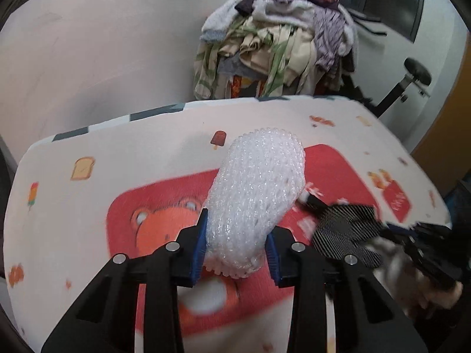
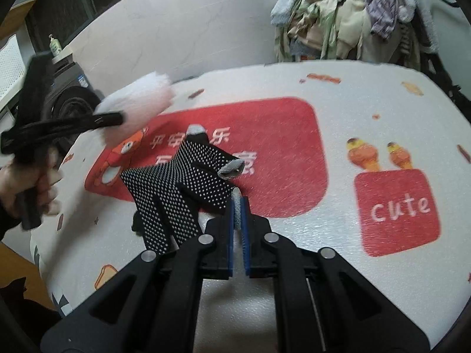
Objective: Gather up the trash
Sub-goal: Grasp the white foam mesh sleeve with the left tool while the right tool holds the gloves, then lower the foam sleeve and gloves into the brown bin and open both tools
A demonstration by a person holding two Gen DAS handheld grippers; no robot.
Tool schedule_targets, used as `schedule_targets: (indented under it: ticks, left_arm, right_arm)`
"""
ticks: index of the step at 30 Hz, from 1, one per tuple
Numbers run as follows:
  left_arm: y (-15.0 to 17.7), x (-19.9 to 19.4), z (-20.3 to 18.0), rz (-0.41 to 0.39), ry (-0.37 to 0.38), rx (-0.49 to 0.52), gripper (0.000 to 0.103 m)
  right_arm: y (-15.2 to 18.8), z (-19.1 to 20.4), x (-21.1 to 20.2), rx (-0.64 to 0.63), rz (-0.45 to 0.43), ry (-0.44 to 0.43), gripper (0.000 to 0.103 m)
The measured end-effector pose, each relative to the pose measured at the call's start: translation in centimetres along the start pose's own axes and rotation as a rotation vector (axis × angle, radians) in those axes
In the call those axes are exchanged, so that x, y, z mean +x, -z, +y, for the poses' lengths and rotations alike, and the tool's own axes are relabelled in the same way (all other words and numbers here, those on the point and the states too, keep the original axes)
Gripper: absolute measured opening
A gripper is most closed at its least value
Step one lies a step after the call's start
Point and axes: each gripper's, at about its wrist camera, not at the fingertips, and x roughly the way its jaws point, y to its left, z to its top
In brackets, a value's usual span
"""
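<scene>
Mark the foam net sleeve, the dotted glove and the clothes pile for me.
foam net sleeve [image 1: 256,194]: left wrist view, middle of its white mesh body.
dotted glove [image 2: 182,176]: right wrist view, on the black dotted palm.
clothes pile [image 1: 279,47]: left wrist view, centre of the heap behind the table.

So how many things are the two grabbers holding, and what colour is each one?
White: 1, the foam net sleeve, held by the left gripper.
Black with white dots: 1, the glove, pinched by a grey fingertip in the right gripper.
Total: 2 things held, above the patterned table cover.
</scene>
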Motion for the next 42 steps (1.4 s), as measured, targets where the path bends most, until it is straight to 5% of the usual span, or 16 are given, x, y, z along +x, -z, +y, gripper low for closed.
schedule_targets:
  ticks: [7, 20, 42]
  left_arm:
    - [5.4, -9.7, -0.8, -0.084, 0.036, -0.046, 0.034]
    - [14.5, -21.1, -5.3, -0.14, 0.053, -0.082, 0.034]
    - [22.9, -29.5, -11.0, -0.204, 0.083, -0.062, 0.035]
  right_arm:
    - [-0.5, 1.5, -5.6, -0.007, -0.094, -0.017, 0.009]
    - [1.7, 6.2, -17.6, -0.068, -0.212, -0.059, 0.009]
    - [9.9, 13.1, -27.7, -0.213, -0.232, -0.134, 0.009]
